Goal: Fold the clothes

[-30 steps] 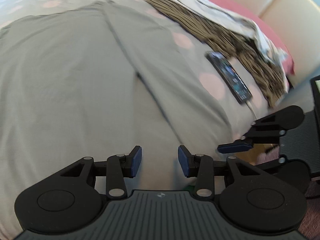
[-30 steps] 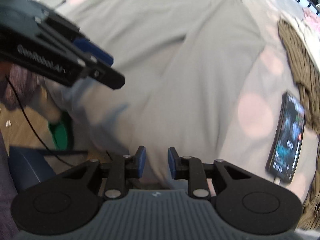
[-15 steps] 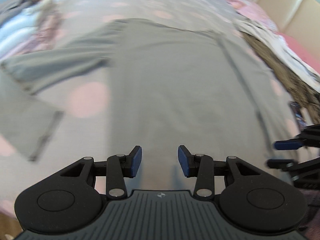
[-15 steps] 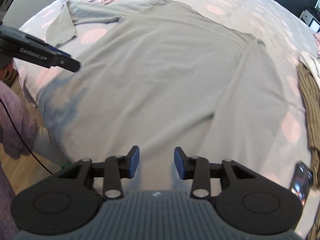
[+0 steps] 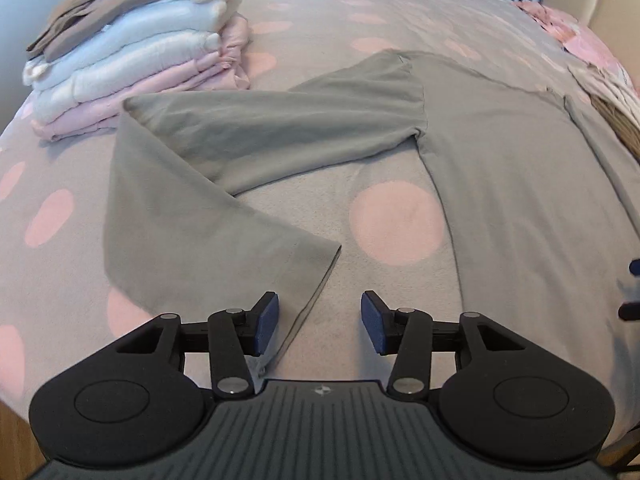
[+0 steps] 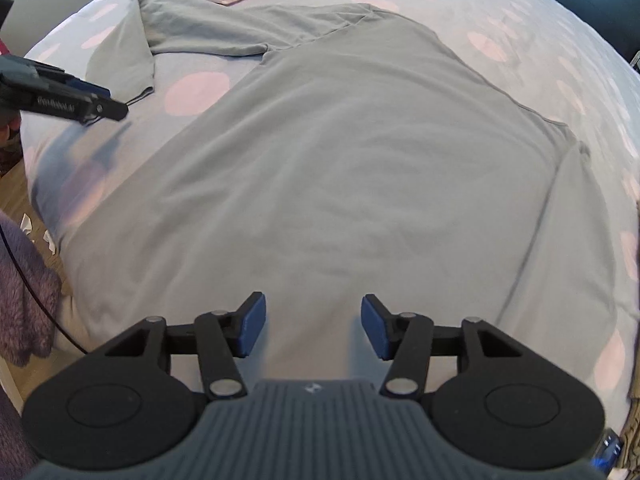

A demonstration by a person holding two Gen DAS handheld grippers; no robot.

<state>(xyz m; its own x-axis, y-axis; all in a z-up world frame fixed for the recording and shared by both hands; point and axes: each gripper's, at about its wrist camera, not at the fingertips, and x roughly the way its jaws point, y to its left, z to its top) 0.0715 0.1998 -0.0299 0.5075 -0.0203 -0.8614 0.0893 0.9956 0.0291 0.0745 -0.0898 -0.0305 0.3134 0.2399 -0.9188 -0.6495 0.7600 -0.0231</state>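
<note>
A grey long-sleeved shirt [image 6: 352,160] lies flat on the bed. Its left sleeve [image 5: 224,184] is bent back toward the bed's near edge, cuff [image 5: 320,280] just ahead of my left gripper [image 5: 318,322], which is open and empty above it. My right gripper [image 6: 312,324] is open and empty over the shirt's lower body near the hem. The left gripper also shows in the right wrist view [image 6: 104,108], near the cuff. The right gripper's tips show at the edge of the left wrist view [image 5: 632,288].
A stack of folded clothes [image 5: 132,52] sits at the far left of the polka-dot bedspread [image 5: 396,224]. Unfolded striped and pink clothes [image 5: 608,120] lie at the right. A phone [image 6: 610,450] lies at the bed's near right. Floor and purple fabric [image 6: 24,300] are left of the bed.
Both grippers swung left and pulled back from the shirt's right side. The left now faces the bent sleeve and folded stack; both jaws have opened wider.
</note>
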